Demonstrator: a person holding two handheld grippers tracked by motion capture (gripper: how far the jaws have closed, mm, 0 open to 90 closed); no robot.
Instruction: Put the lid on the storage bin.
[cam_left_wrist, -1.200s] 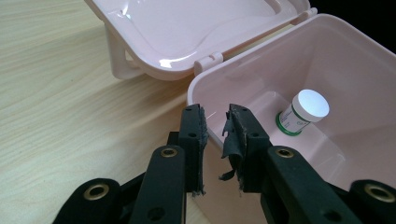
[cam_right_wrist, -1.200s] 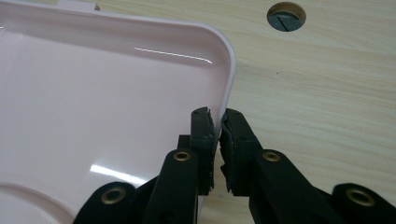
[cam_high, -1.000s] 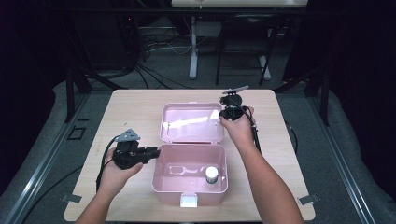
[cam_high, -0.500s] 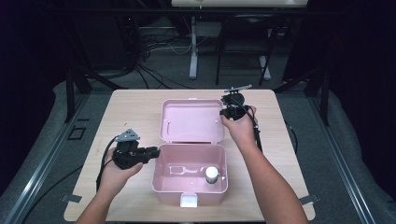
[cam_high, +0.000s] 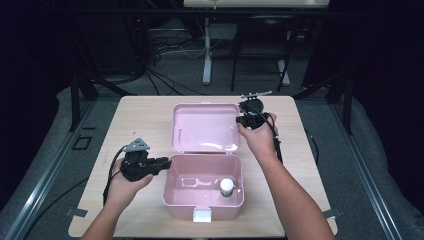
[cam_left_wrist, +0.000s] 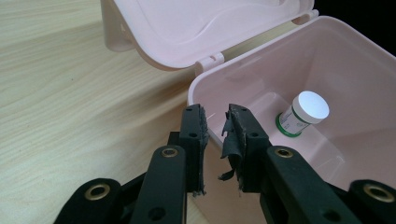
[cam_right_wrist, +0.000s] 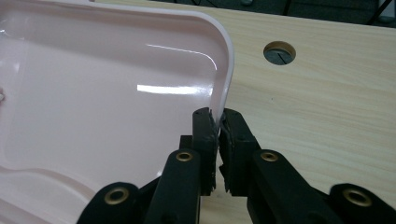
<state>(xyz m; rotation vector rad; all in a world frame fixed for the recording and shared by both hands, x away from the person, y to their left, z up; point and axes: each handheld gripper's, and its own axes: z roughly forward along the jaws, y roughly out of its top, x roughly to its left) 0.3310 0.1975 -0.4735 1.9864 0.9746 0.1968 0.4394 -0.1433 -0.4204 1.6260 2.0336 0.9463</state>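
A pink plastic box (cam_high: 202, 204) stands open on the wooden table, its lid (cam_high: 205, 127) laid back toward the far side. Inside, near the right wall, stands a small white-capped bottle (cam_high: 226, 186) with a green band (cam_left_wrist: 303, 114). My left gripper (cam_high: 165, 162) reaches the box from the left. In the left gripper view (cam_left_wrist: 215, 114) its jaws straddle the left wall's rim (cam_left_wrist: 211, 122) and hold it. My right gripper (cam_high: 241, 119) is at the lid's right edge. The right gripper view (cam_right_wrist: 217, 116) has its jaws pinched on the lid's rim (cam_right_wrist: 223, 88).
A white latch (cam_high: 202, 215) sits on the box's front wall. The table (cam_high: 145, 120) has bare wood left of the lid and a round hole (cam_right_wrist: 279, 52) beyond the lid's corner. Cables trail from both grippers. Dark floor and stands surround the table.
The right gripper and the lid's edge have shifted very slightly toward the far side. The left hand and the box have not moved.
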